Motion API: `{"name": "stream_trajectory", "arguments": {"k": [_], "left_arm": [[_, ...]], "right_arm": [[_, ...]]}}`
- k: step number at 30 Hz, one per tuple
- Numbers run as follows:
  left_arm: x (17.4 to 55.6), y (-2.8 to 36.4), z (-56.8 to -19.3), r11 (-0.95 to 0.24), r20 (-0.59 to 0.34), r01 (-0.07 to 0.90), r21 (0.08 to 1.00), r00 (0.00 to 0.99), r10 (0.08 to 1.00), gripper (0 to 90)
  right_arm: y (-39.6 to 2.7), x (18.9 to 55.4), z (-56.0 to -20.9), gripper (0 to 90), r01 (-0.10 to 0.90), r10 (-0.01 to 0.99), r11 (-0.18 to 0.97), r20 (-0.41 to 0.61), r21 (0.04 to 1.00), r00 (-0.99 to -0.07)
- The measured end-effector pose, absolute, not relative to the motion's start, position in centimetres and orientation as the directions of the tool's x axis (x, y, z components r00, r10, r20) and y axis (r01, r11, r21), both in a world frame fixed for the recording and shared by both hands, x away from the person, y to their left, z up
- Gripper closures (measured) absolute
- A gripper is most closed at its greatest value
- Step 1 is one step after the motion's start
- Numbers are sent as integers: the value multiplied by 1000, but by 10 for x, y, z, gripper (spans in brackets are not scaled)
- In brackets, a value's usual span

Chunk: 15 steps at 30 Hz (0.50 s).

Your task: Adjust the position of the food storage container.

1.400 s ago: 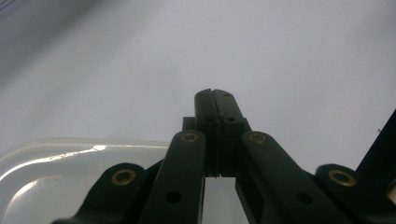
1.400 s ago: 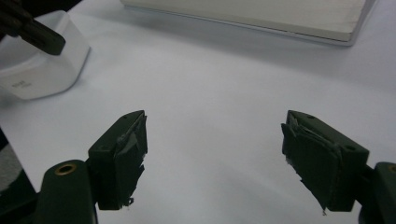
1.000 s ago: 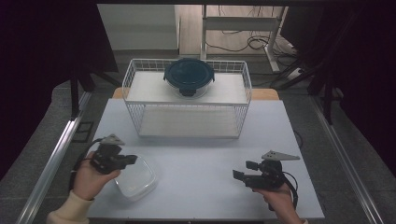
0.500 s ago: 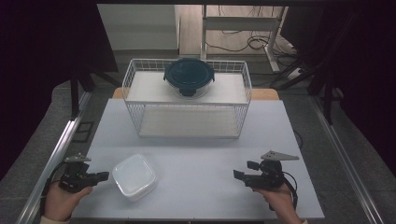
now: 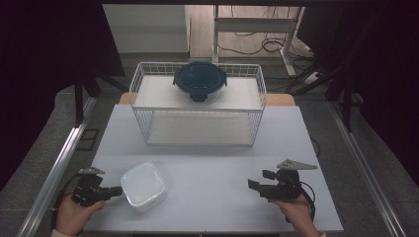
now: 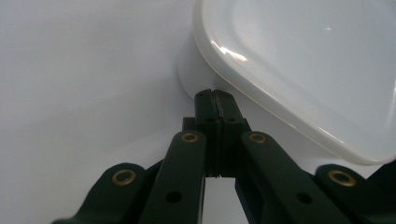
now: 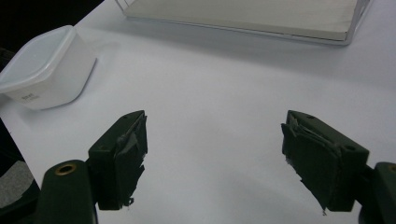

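On table front-left, lidded white tub (image 5: 143,185), L gripper (image 5: 117,190) jaws together beside it, R gripper (image 5: 258,180) jaws apart.

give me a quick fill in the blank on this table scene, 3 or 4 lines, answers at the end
1. The dark round lidded container sits on the top shelf of the white wire ____.
2. The left gripper has its jaws ____, tips beside the white square container.
3. The right gripper has its jaws ____, with nothing between them.
4. The white square container rests on the ____, with its lid on.

Missing words: rack; shut; open; table
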<state>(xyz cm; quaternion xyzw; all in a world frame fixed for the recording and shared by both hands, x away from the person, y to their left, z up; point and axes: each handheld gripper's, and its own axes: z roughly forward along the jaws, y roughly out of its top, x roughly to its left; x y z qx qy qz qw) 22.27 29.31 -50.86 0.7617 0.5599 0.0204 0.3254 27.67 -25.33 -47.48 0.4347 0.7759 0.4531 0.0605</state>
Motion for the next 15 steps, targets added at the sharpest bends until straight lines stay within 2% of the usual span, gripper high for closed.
{"name": "stream_trajectory", "arguments": {"k": [6,15], "left_arm": [[234,273,-508,-206,-319,828,521,413,853,900],[262,239,-507,-259,-344,815,519,476,810,900]], "right_arm": [[-253,277,-475,224,622,731,210,301,754,-612],[-254,277,-475,223,624,732,211,301,752,-610]]}}
